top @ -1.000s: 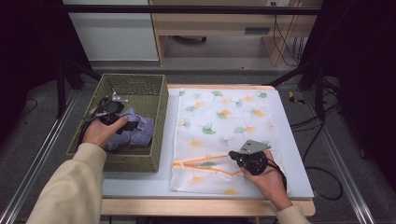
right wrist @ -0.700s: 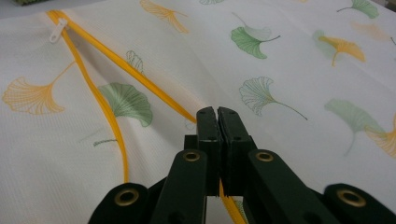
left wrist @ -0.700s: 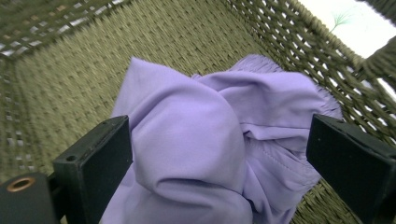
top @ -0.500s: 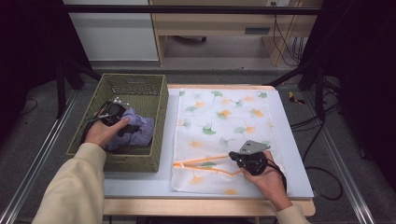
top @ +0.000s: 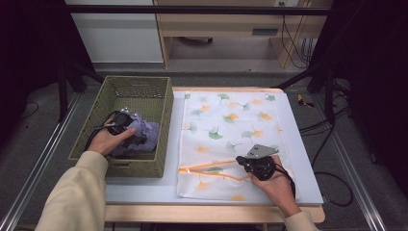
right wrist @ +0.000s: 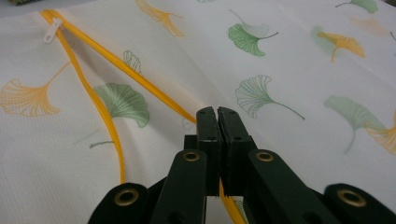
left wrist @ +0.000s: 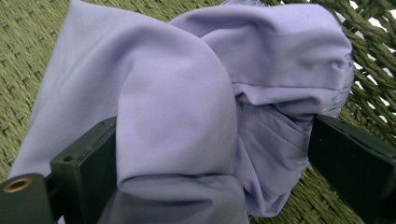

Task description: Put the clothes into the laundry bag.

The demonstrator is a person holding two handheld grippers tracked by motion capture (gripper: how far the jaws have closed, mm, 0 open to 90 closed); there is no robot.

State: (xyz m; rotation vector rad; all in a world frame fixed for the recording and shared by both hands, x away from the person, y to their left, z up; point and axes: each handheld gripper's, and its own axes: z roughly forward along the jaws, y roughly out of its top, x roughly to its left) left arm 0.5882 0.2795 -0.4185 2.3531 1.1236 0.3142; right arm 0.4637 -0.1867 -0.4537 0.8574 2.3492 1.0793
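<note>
meanwhile the right gripper [top: 239, 163] clenches the bag [top: 231, 139] edge, holding its zipper [right wrist: 98, 102] mouth open; left gripper [left wrist: 210, 154] jaws straddle the cloth [left wrist: 187, 93] in the basket [top: 120, 168], released.

Even overhead light, dark surroundings

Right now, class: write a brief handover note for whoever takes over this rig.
Left claw: open astride the lilac garment in the green basket, not yet closed.
Right claw: shut on the orange zipper edge of the leaf-print laundry bag, apparently holding its mouth open.
Done: bag unzipped.
Left: grip the garment, lift it out, probably feed it into the bag.
</note>
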